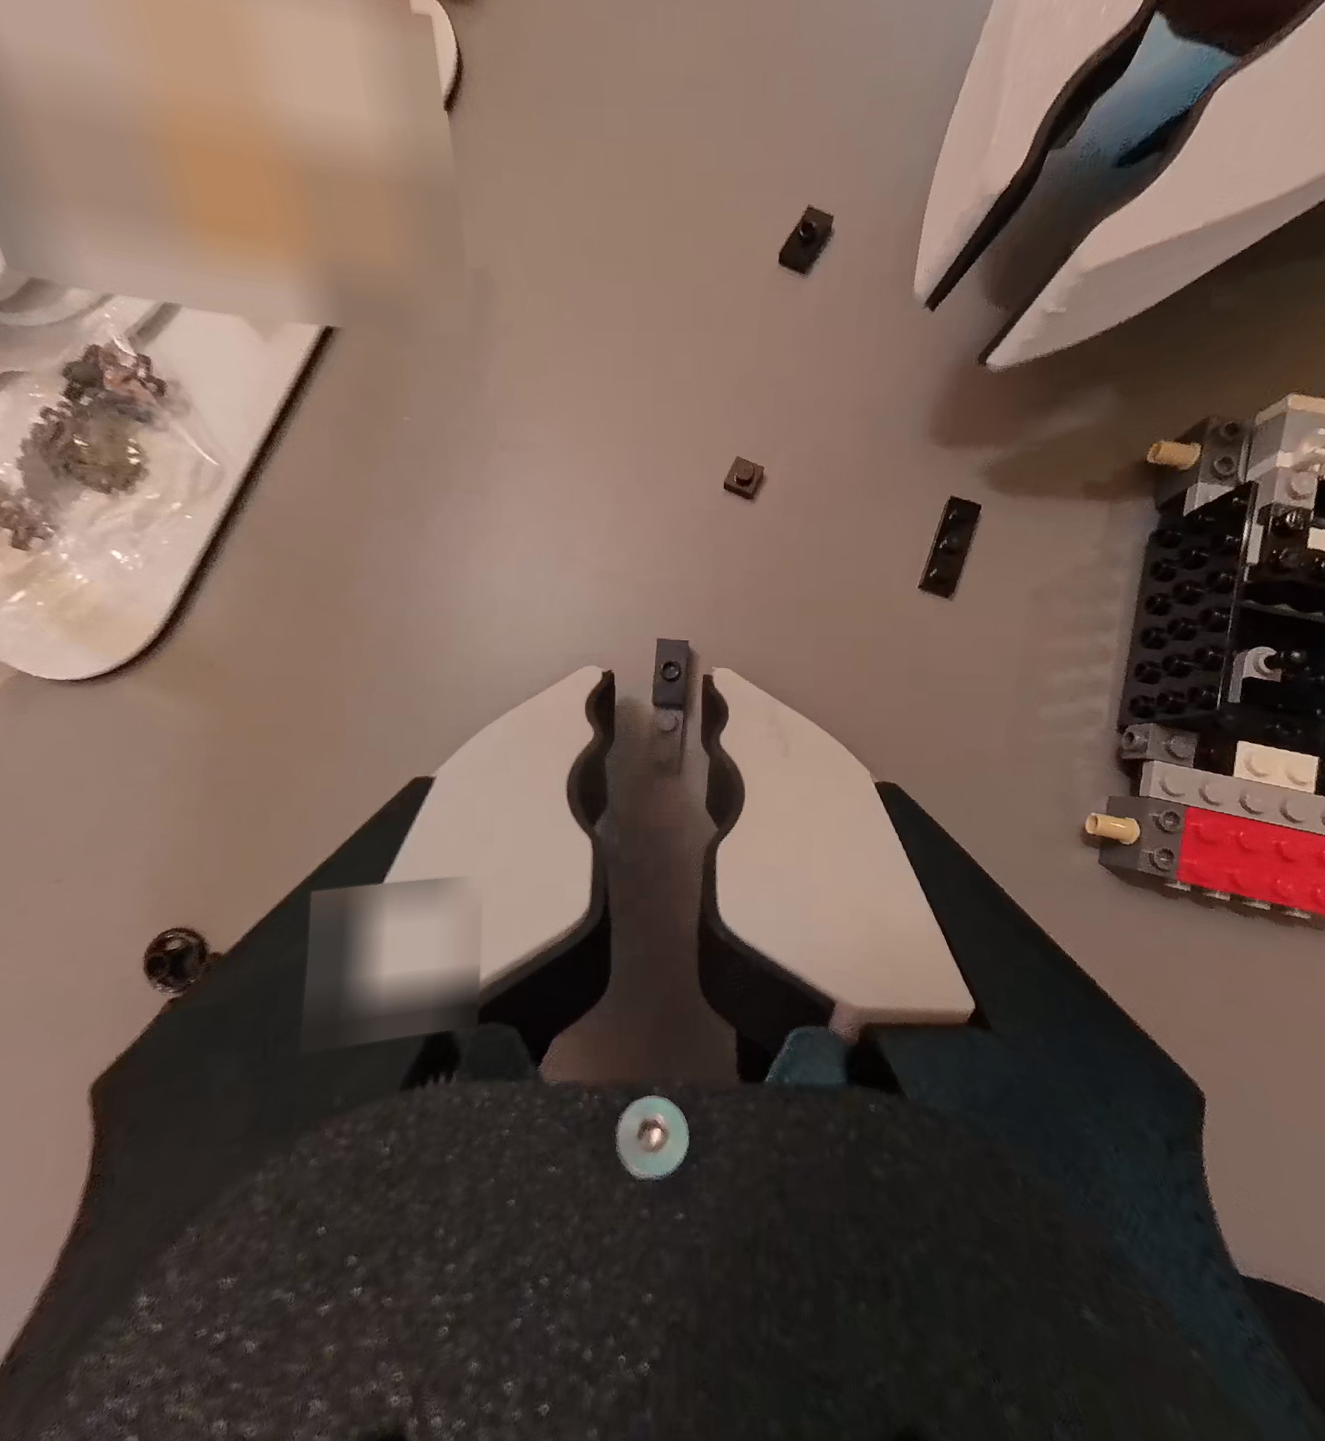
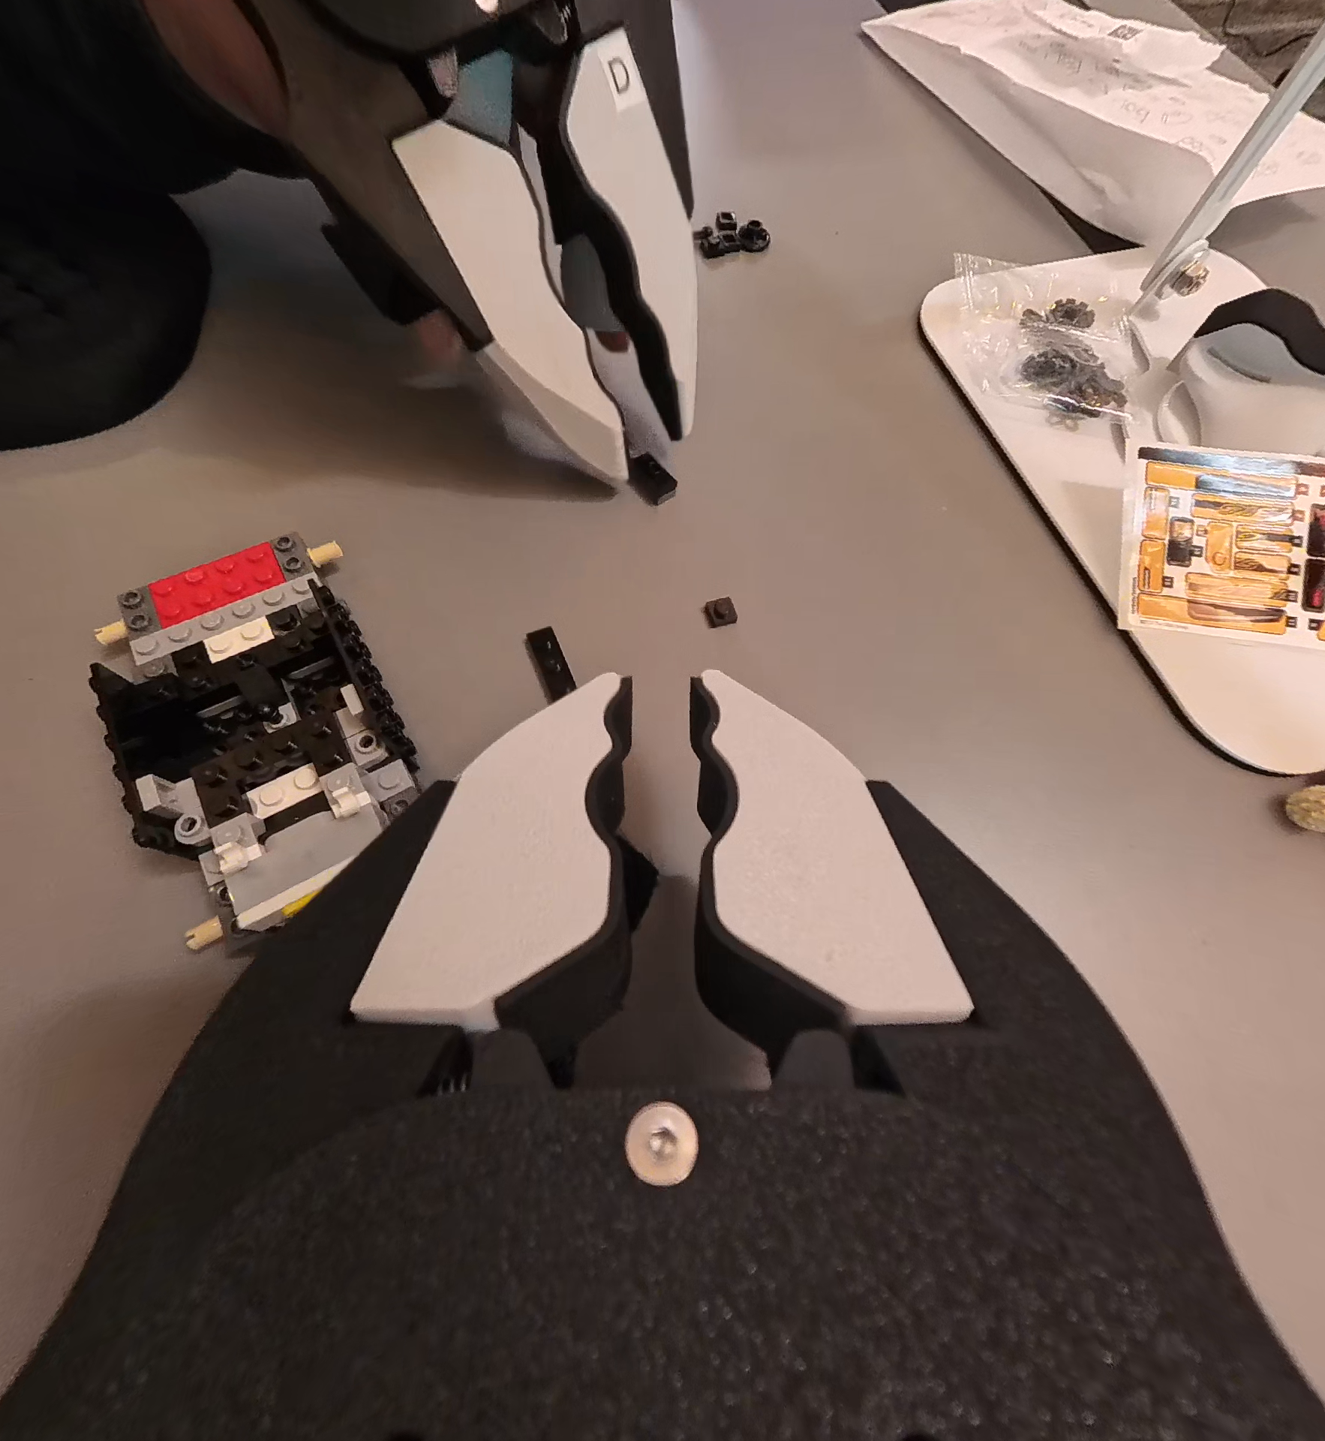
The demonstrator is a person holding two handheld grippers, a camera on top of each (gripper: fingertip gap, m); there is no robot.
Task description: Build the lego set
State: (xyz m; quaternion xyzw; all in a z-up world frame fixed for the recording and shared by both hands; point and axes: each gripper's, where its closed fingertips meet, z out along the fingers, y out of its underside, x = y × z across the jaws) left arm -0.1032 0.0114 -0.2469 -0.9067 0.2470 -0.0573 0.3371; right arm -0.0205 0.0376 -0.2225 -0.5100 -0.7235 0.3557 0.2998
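I hold two grippers over a grey table (image 2: 839, 780). My left gripper (image 1: 658, 685) points down at the tabletop, its two white fingers slightly apart, with one small black lego piece (image 1: 670, 672) lying between the tips; I cannot tell whether the fingers touch it. In the right wrist view that same piece (image 2: 653, 482) sits on the table at the tip of the left gripper (image 2: 648, 444). My right gripper (image 2: 661, 686) hovers with its two fingers apart and nothing between them. Three more loose black pieces lie on the table between the two grippers: one long flat plate (image 1: 948, 547), one small square piece (image 1: 745, 476), and one small plate with a stud (image 1: 806, 238). The partly built lego car (image 2: 254, 733), black and grey with one red block on top and cream pins sticking out of its sides, rests on the table to the left of my right gripper. A white tray (image 2: 1096, 624) to the right holds one clear bag of small dark parts (image 2: 1049, 351) and one yellow sticker sheet (image 2: 1252, 557). One cluster of tiny black parts (image 2: 733, 234) lies farther away.
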